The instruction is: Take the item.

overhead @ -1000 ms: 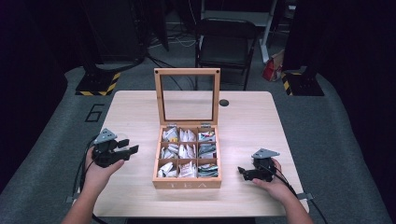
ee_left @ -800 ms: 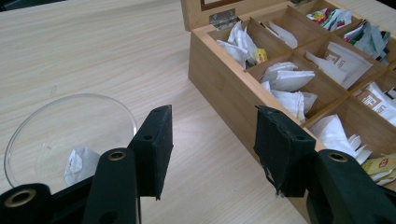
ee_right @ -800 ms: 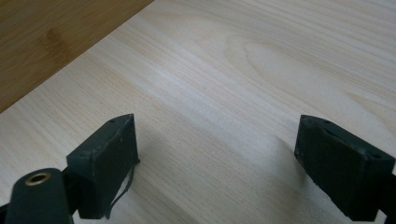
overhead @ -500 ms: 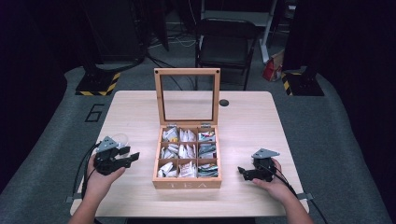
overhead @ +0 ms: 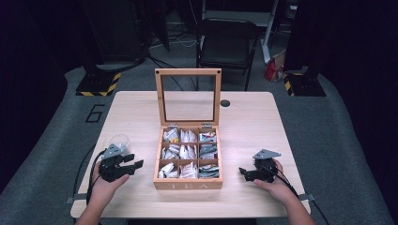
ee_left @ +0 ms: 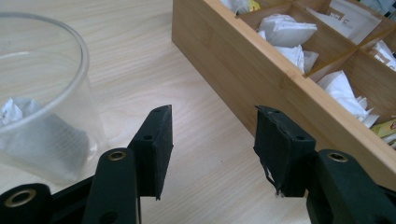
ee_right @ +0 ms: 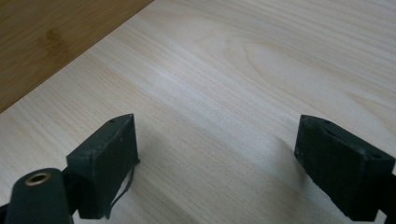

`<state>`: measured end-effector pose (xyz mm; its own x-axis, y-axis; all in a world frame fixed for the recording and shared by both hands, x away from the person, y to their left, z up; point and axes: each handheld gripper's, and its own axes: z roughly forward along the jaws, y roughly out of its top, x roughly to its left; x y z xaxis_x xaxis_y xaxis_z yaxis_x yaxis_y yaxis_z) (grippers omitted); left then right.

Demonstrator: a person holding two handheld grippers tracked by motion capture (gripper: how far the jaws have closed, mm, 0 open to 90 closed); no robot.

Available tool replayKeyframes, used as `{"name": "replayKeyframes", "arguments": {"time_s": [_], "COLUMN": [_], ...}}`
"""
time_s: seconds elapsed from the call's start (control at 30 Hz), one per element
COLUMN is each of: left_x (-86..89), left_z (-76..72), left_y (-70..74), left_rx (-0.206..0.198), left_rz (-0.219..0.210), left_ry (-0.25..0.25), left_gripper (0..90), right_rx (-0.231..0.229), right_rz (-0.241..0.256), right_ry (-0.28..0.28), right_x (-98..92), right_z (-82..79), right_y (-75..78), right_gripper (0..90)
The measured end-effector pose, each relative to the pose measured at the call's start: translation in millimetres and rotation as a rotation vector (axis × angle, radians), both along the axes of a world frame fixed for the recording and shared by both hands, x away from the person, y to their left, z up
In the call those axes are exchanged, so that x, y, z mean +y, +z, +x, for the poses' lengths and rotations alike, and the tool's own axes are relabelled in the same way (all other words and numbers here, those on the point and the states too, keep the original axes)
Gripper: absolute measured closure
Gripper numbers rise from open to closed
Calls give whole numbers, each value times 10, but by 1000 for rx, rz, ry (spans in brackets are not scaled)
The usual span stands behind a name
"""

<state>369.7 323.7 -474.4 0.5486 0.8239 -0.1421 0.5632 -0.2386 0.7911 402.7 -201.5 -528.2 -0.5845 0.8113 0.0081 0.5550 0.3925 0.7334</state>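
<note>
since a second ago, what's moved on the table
The left hand-held gripper drew back toward the person, uncovering the clear cup with a tea bag inside; its jaws are open and empty. The right hand-held gripper and the tea box stayed put.

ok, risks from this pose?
1. The clear cup with a tea bag in it stands just beside the open left tool; a sideways nudge could tip it.
2. The tea box wall is close on that tool's other side, so a swing could bump or shift the box.
3. The glass lid stands upright; jolting the box might drop it shut.
</note>
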Motion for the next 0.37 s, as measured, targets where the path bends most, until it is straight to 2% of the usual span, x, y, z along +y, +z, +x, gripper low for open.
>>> {"name": "replayKeyframes", "arguments": {"time_s": [0.37], "left_x": [15], "left_z": [0], "left_y": [-111], "left_rx": [25], "left_rz": [10], "left_ry": [9], "left_gripper": [470], "right_rx": [0], "right_rz": [0], "right_ry": [0], "right_x": [0], "right_z": [0], "right_y": [0], "right_gripper": [126]}}
